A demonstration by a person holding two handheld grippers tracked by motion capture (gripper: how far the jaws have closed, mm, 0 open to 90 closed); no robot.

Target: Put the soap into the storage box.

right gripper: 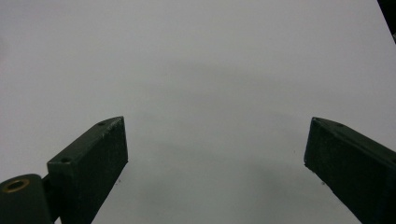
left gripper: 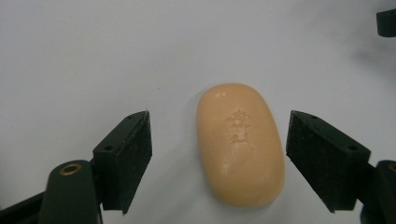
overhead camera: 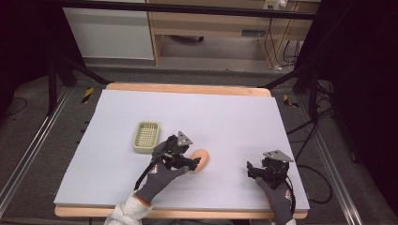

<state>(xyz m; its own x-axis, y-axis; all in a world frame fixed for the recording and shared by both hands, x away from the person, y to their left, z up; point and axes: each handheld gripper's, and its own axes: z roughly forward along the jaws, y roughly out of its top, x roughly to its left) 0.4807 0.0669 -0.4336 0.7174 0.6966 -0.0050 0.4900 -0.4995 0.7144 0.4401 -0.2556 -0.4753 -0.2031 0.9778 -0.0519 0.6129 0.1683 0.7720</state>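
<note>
Left hand-held gripper (left gripper: 218, 158) astride soap (left gripper: 240, 143)

One bar of soap (overhead camera: 200, 161), peach-coloured and oval, was counted on the table (overhead camera: 234, 122), towards its near edge and left of the middle. One soap dish (overhead camera: 146, 137), pale green and slotted, was counted just left of it, nearer the left edge. Two grippers were counted: the left gripper (overhead camera: 191, 162) at the soap and the right gripper (overhead camera: 252, 169) near the near right corner. Two gloved hands were counted.
</note>
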